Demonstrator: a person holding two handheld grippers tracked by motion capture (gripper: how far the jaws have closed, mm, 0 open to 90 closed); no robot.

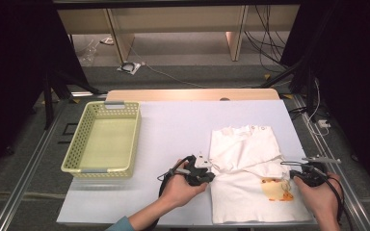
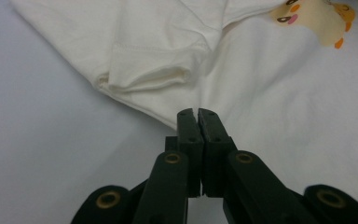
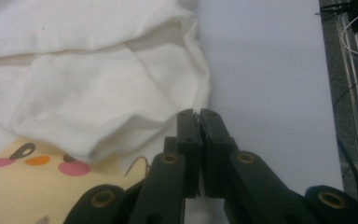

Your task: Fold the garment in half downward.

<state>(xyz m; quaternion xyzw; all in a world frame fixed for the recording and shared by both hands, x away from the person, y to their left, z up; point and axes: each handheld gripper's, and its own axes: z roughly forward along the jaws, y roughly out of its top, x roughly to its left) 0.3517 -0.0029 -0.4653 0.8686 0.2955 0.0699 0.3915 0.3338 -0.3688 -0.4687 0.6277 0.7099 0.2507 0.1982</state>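
A white T-shirt (image 1: 243, 159) with a yellow cartoon print (image 1: 277, 189) lies on the right half of the white table (image 1: 173, 130), its sleeves folded in over the body. My left gripper (image 1: 211, 176) sits at the shirt's left edge, jaws shut. In the left gripper view the gripper's tips (image 2: 198, 112) rest over the shirt's edge (image 2: 168, 42), just below a folded sleeve (image 2: 149, 70). My right gripper (image 1: 294, 174) is at the shirt's right edge, also shut. Its tips (image 3: 198, 112) lie beside the other folded sleeve (image 3: 88, 102). I see no cloth between either pair of jaws.
A pale green perforated basket (image 1: 74, 142) stands empty on the left side of the table. Metal rails run along both table sides, and cables lie on the floor at the right (image 1: 318, 120). Bare white tabletop stretches between basket and shirt.
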